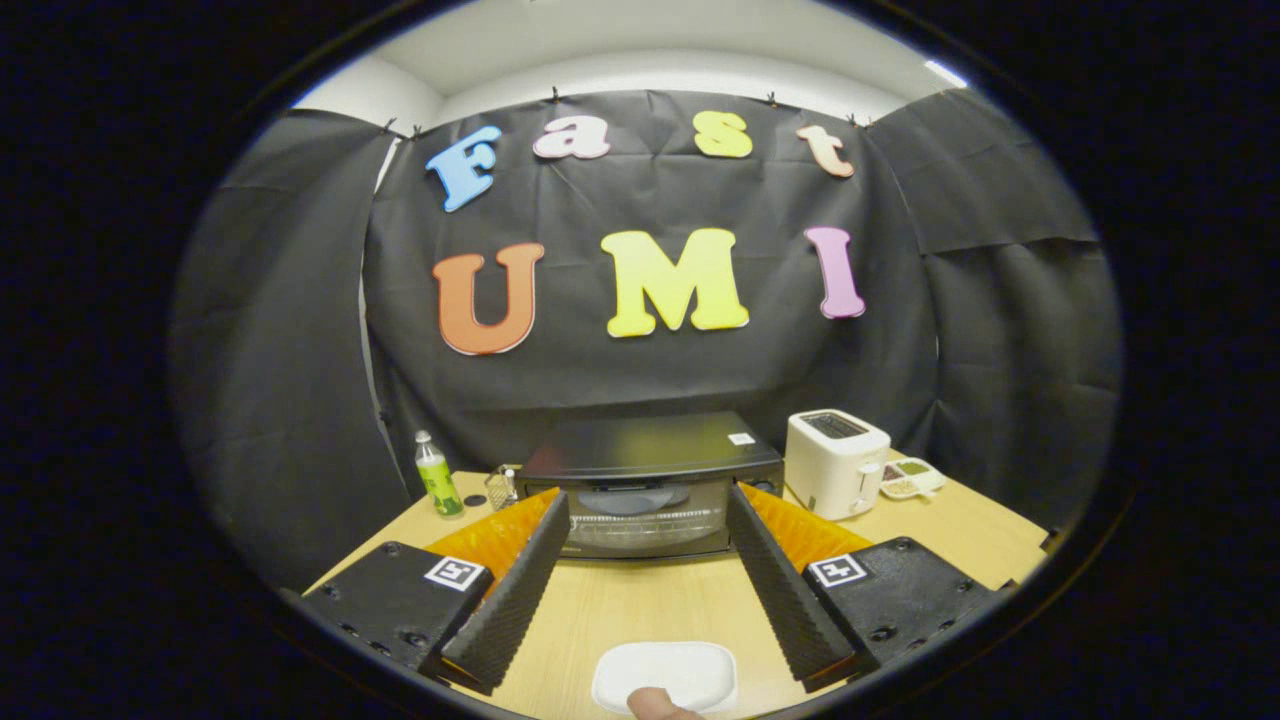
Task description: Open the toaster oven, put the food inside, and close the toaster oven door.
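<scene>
Table (640, 605) of pale wood filled the booth floor, w/ a black toaster oven (650, 485) standing at its far side, door shut, glass front facing the camera & wire rack visible inside. The gripper (647, 580) hung above the table just in front of the oven, its two black ribbed fingers (510, 590) spread wide apart, holding nothing; the oven front showed in the gap between the tips. Near side of the oven, below the fingers & between them, lay a white plate (665, 672) w/ a small pale-brown piece of food (655, 703) at its near rim, partly cut off, so kind of food couldn't be told. Right of the oven, just beside it, stood a white pop-up toaster (835, 463); beyond that toaster sat a small white tray (912, 477) w/ greenish & brownish bits in compartments. Left of the oven stood a clear bottle (438, 475) w/ green label, and betw. bottle & oven a small clear container (502, 487), contents too small to tell. Black cloth hung behind the oven.
</scene>
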`<action>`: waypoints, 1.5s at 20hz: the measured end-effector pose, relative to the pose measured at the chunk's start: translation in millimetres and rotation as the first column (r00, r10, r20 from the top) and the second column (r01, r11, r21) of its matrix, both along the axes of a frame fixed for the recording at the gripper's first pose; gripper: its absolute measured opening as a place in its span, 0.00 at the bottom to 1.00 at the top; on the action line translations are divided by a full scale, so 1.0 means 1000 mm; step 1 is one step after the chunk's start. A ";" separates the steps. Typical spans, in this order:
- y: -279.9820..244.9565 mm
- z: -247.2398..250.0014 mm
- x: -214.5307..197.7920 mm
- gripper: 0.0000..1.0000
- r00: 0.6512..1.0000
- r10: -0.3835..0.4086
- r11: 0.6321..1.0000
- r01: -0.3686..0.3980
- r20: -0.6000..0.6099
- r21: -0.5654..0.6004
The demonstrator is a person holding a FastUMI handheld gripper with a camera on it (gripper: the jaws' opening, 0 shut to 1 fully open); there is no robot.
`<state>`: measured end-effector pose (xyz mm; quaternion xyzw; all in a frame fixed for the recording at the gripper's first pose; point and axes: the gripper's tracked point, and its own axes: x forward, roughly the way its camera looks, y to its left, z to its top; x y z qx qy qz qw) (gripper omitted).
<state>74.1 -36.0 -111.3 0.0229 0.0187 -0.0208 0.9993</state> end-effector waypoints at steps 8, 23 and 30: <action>-0.002 0.038 -0.055 1.00 0.998 -0.011 1.000 0.011 0.064 -0.004; -0.004 0.050 -0.105 1.00 0.994 -0.018 0.995 0.028 0.104 -0.095; -0.009 0.044 -0.115 1.00 0.995 -0.014 0.997 0.021 0.095 -0.070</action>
